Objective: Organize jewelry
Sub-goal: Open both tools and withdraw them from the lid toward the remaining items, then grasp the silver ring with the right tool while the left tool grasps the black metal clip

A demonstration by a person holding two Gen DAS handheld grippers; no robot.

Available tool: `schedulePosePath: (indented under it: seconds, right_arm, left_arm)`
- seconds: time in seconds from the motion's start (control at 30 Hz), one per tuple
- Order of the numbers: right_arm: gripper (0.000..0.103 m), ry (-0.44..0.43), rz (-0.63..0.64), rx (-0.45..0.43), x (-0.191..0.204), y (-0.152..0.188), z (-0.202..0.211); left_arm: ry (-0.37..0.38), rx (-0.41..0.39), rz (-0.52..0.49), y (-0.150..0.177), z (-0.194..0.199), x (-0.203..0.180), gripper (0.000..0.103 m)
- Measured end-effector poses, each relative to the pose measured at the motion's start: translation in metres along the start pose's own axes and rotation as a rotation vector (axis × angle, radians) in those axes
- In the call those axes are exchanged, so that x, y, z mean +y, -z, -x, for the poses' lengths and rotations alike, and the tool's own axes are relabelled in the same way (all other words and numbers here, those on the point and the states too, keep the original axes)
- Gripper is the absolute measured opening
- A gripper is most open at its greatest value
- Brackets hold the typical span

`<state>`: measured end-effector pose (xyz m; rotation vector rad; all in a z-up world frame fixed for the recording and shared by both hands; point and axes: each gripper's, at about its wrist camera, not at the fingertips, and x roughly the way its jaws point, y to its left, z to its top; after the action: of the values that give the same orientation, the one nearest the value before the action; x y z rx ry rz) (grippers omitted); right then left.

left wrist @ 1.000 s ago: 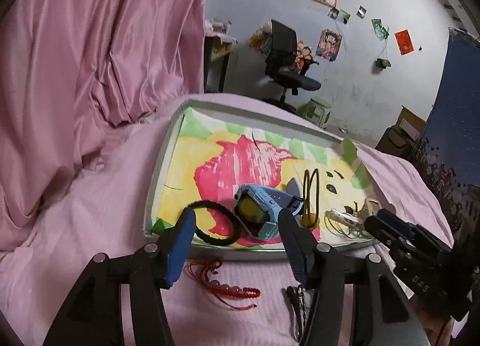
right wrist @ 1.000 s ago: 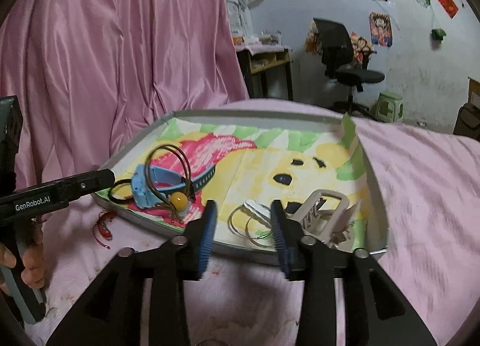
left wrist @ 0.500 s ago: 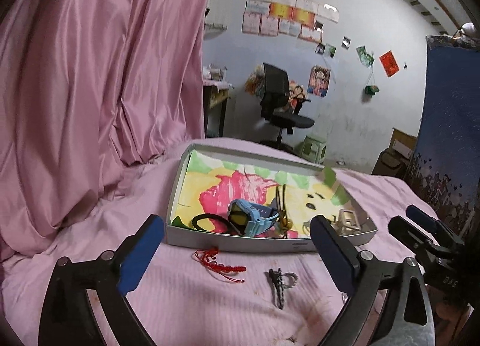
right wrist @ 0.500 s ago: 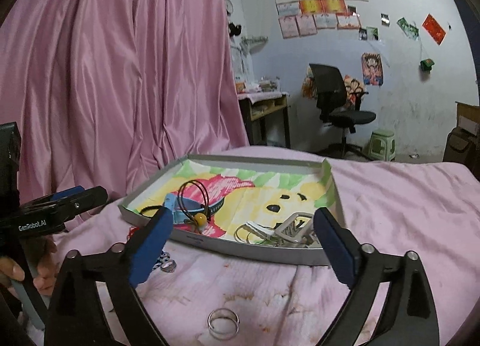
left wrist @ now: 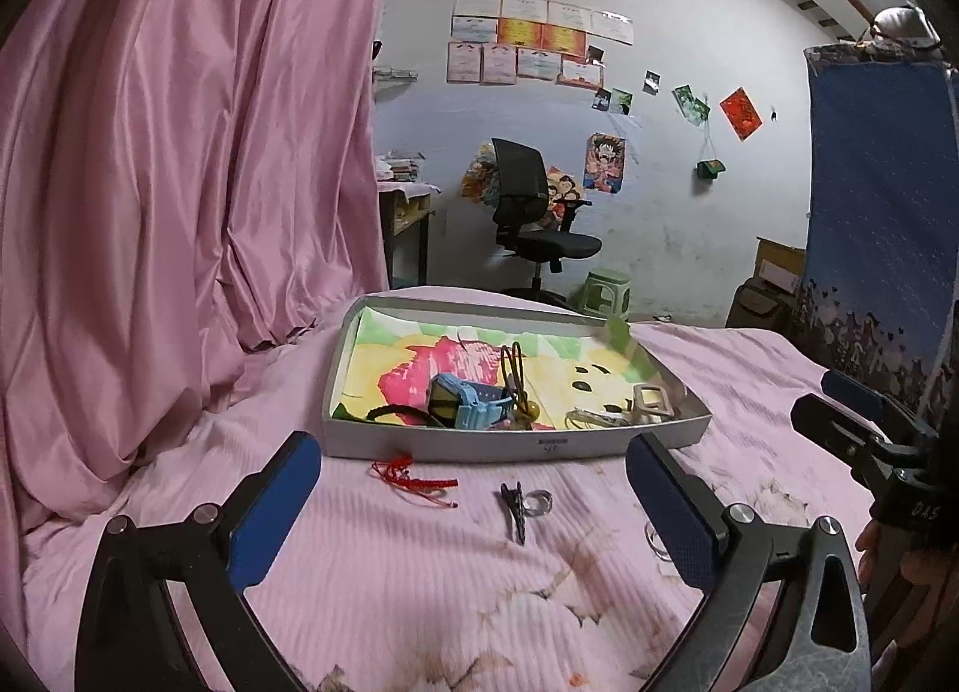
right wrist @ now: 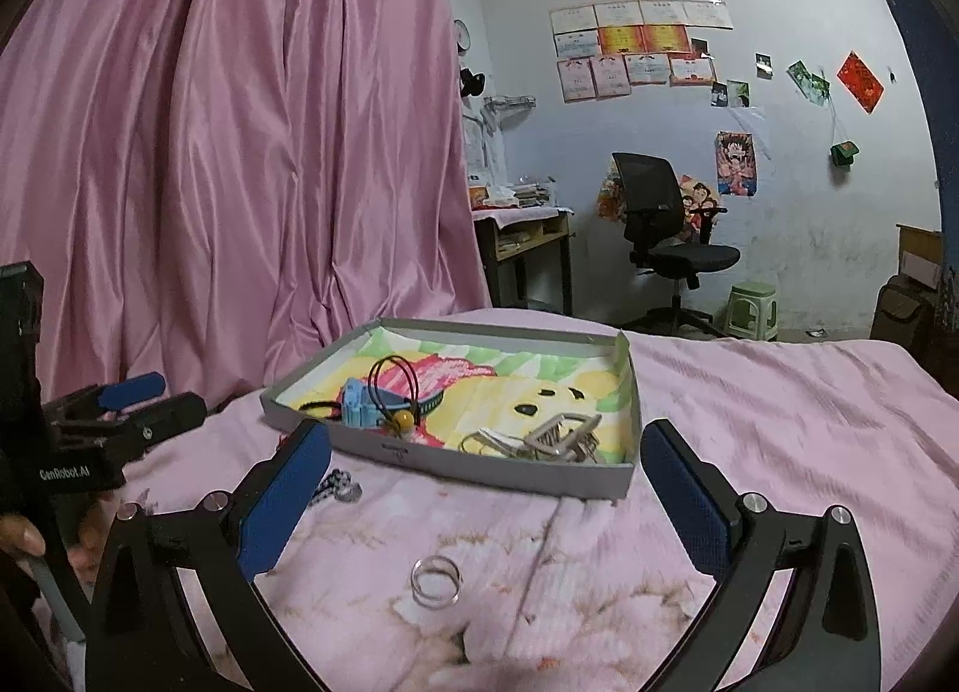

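Meanwhile, left claw (left wrist: 473, 512) and right claw (right wrist: 485, 503) hover spread wide, empty, above bed (right wrist: 779, 422), near jewelry tray (right wrist: 479, 467).

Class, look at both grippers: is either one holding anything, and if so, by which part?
Nothing is held. The left gripper and right gripper both have jaws wide open, empty, above the bedspread.
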<state>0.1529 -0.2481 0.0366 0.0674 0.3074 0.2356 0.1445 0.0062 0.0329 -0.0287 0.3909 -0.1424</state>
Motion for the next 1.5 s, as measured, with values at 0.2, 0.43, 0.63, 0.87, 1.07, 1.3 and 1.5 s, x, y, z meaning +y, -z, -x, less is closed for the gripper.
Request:
schedulePosePath:
  seconds: [0.2, 0.43, 0.63, 0.87, 1.07, 1.3, 1.5]
  right_arm:
    - [0.102, 0.003, 0.013, 0.036, -0.005, 0.008, 0.003]
    - [0.102, 0.004, 0.013, 0.112, -0.010, 0.016, -0.011]
    - [0.102, -0.009, 0.031, 0.179, -0.007, 0.024, -0.022]
    - [0.099, -0.040, 0.038, 0.318, -0.005, 0.037, -0.045]
    - [0.075, -0.062, 0.032, 0.394, -0.005, 0.047, -0.054]
    - [0.056, -0.096, 0.040, 0.443, -0.001, 0.054, -0.061]
    - [0.049, -0.135, 0.066, 0.491, 0.009, 0.060, -0.070]
  left_arm:
    - [0.001, 0.016, -0.022, 0.004, -0.001, -0.003, 0.103]
    - [0.012, 0.076, -0.033, 0.010, -0.014, -0.004, 0.103]
    - [0.025, 0.137, -0.027, 0.015, -0.028, -0.002, 0.103]
    - [0.081, 0.235, 0.032, 0.019, -0.049, 0.007, 0.102]
    - [0.154, 0.284, 0.050, 0.023, -0.062, 0.005, 0.082]
    - [0.236, 0.358, 0.033, 0.027, -0.080, -0.005, 0.048]
    - [0.247, 0.431, 0.032, 0.032, -0.097, -0.009, 0.034]
